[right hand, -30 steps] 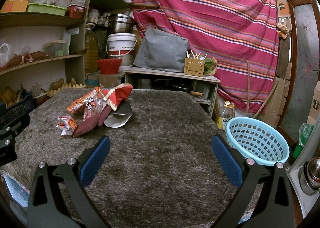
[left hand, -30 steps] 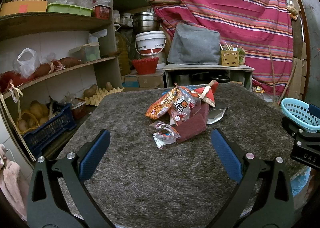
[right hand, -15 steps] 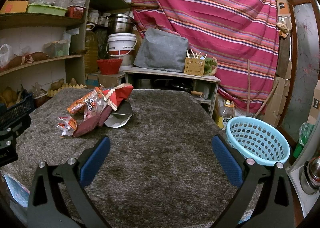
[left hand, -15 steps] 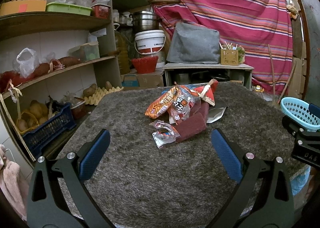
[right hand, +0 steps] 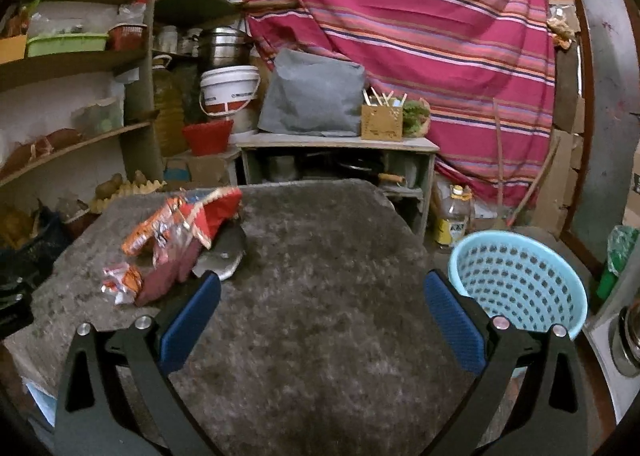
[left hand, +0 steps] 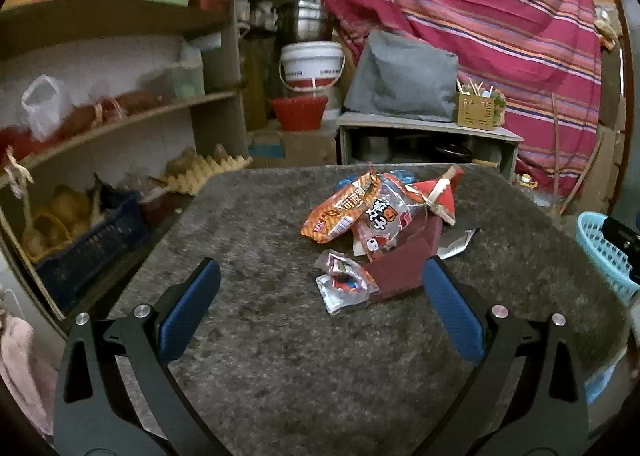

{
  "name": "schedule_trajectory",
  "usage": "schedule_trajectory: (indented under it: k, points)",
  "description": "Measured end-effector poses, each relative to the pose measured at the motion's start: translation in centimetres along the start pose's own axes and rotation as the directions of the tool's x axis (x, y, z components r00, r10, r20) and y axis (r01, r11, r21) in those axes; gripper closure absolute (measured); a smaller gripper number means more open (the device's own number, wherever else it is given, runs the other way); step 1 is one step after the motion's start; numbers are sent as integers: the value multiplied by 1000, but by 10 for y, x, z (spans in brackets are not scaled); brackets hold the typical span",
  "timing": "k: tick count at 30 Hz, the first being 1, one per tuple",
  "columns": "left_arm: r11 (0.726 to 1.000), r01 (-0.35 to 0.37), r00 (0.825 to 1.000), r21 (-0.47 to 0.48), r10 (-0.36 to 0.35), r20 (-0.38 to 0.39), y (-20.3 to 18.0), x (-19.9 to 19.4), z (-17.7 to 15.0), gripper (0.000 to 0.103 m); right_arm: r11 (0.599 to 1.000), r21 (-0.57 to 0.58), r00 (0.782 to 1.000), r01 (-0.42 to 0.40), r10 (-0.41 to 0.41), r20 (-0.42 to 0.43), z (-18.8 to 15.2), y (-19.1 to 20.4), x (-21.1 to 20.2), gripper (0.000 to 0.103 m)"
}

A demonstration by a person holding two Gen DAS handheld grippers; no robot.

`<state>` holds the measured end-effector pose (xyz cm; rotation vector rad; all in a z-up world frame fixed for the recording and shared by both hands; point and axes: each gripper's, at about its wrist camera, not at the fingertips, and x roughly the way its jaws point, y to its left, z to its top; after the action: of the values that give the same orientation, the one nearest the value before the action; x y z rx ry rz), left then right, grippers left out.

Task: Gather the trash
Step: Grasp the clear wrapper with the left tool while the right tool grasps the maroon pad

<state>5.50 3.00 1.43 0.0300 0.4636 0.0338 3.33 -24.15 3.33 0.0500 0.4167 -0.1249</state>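
A pile of snack wrappers (left hand: 376, 219) lies on the grey shaggy table (left hand: 280, 336): an orange packet (left hand: 340, 207), a maroon wrapper (left hand: 400, 268), a small crumpled packet (left hand: 344, 288) and a silver one (left hand: 456, 244). My left gripper (left hand: 320, 288) is open and empty, just short of the pile, with the small packet between its fingers. The pile (right hand: 180, 236) sits left in the right wrist view. My right gripper (right hand: 322, 296) is open and empty over bare table. A light blue basket (right hand: 520, 284) stands at the table's right edge.
Shelves (left hand: 120, 123) with bags, a dark blue crate (left hand: 92, 248) and egg trays line the left. A low cabinet (right hand: 340, 163), white bucket (right hand: 228, 91) and striped curtain (right hand: 400, 15) stand behind. A bottle (right hand: 452, 219) stands on the floor near the basket.
Both grippers have moved forward and to the left; the pile now sits nearer the left gripper and further right in its view. The jaws stay open.
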Motion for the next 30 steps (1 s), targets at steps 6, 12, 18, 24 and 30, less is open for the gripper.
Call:
schedule_trajectory:
  k: [6, 12, 18, 24, 30]
  points:
    - [999, -13, 1000, 35, 12, 17, 1, 20, 31, 5, 996, -93, 1000, 4, -4, -7, 40, 13, 25, 4]
    - [997, -18, 1000, 74, 17, 25, -4, 50, 48, 5, 993, -112, 999, 21, -26, -38, 53, 16, 62, 4]
    - [999, 5, 992, 54, 2, -125, -1, 102, 25, 5, 998, -66, 999, 25, -27, -33, 29, 1, 90, 4]
    - [998, 18, 987, 66, -7, -162, -7, 125, 10, 5, 997, -62, 993, 40, -47, -112, 22, -5, 112, 4]
    - [994, 39, 974, 104, -15, -226, -18, 147, -7, 5, 995, -83, 986, 48, -60, -156, 15, -3, 119, 4]
